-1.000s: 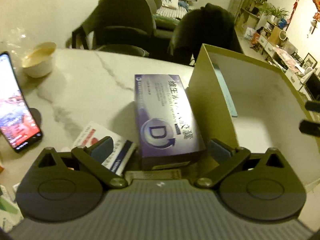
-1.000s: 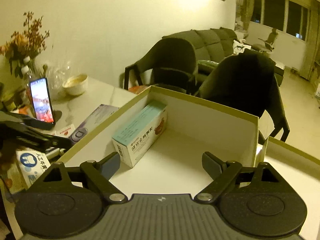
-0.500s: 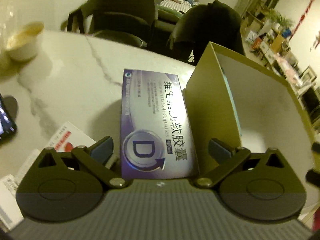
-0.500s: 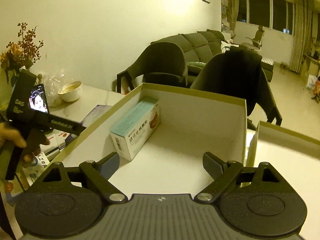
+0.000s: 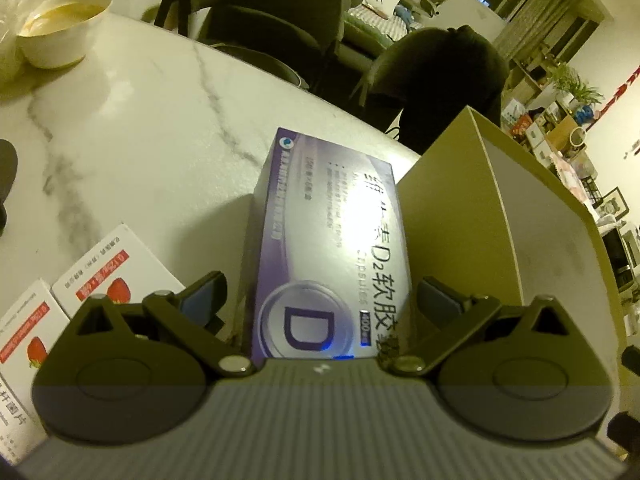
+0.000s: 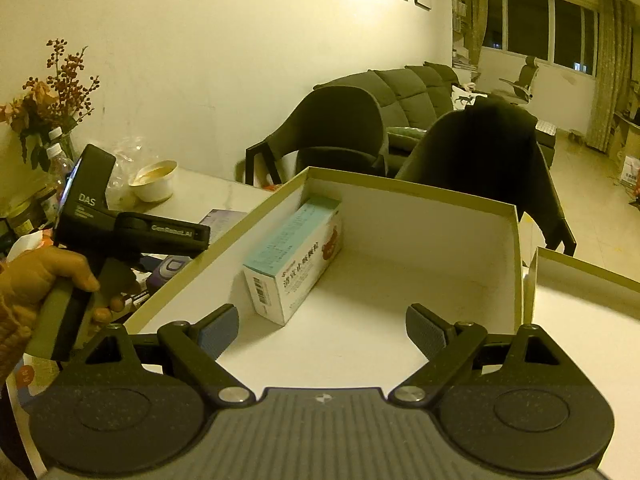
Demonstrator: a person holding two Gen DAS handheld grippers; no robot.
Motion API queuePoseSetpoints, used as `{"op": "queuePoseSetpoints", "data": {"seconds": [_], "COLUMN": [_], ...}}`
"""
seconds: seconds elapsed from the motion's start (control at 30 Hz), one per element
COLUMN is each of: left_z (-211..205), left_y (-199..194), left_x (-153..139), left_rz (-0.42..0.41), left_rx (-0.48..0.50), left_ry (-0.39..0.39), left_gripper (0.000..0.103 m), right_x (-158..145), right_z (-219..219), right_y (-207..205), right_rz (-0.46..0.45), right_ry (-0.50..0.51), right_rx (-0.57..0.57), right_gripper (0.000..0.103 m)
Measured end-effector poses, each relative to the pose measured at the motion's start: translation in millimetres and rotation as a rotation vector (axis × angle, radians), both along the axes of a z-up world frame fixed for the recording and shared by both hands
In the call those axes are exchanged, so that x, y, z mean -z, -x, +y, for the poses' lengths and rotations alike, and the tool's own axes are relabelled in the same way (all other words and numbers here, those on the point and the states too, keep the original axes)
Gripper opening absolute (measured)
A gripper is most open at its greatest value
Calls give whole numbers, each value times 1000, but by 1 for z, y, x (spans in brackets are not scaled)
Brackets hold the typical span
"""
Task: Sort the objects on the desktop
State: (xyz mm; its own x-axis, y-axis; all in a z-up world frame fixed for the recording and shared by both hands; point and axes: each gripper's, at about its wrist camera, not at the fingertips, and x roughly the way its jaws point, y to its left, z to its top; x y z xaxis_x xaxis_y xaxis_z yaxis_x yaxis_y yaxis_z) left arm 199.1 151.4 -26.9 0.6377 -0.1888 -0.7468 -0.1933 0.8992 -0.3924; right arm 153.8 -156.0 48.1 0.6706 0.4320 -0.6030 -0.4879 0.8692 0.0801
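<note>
Inside the tray (image 6: 400, 216), only the right view shows a teal box (image 6: 296, 264); both hand-held grippers gape empty.

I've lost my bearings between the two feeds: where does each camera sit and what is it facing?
Left wrist: on the left gripper, angled down at the purple vitamin D box between its open fingers, beside the tray's wall.
Right wrist: on the right gripper, open over the tray holding a teal medicine box; the left hand shows.
Shared: tray, purple box, paper bowl.
</note>
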Motion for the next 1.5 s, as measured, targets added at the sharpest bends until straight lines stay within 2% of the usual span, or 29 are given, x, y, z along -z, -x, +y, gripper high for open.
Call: {"op": "queuePoseSetpoints", "data": {"seconds": [0.13,0.27,0.37,0.53,0.6,0.73,0.83,0.93,1.07,1.27,1.5], "left_z": [3,7,5,4,6,5,5,5,8,18,20], "left_y": [-3,-2,-2,-2,-2,0,1,6,9,19,30], "left_x": [1,0,-6,-20,-23,-23,-16,-14,-14,-23,-35], "left_rz": [-8,-21,-41,-68,-60,-13,7,-25,-45,-112,-172], "left_rx": [-2,-2,27,77,74,66,74,60,44,-9,-32], "left_ry": [16,37,-31,-197,-220,-214,-192,-218,-201,-127,-114], "left_gripper": [101,93,90,88,88,96,95,87,84,83,82], "right_x": [2,4,4,3,2,3,3,4,4,5,2], "right_z": [4,6,5,5,4,7,10,13,14,14,17], "right_y": [-1,-1,0,3,3,4,4,4,4,4,5], "right_rz": [5,14,15,12,11,12,13,15,19,28,28], "right_ry": [-5,-11,-13,-18,-25,-32,-35,-34,-38,-54,-77], "right_rx": [-2,-2,-1,0,0,-5,-11,-17,-15,-12,-26], "right_gripper": [92,92,92,92,93,93,93,93,93,93,93]}}
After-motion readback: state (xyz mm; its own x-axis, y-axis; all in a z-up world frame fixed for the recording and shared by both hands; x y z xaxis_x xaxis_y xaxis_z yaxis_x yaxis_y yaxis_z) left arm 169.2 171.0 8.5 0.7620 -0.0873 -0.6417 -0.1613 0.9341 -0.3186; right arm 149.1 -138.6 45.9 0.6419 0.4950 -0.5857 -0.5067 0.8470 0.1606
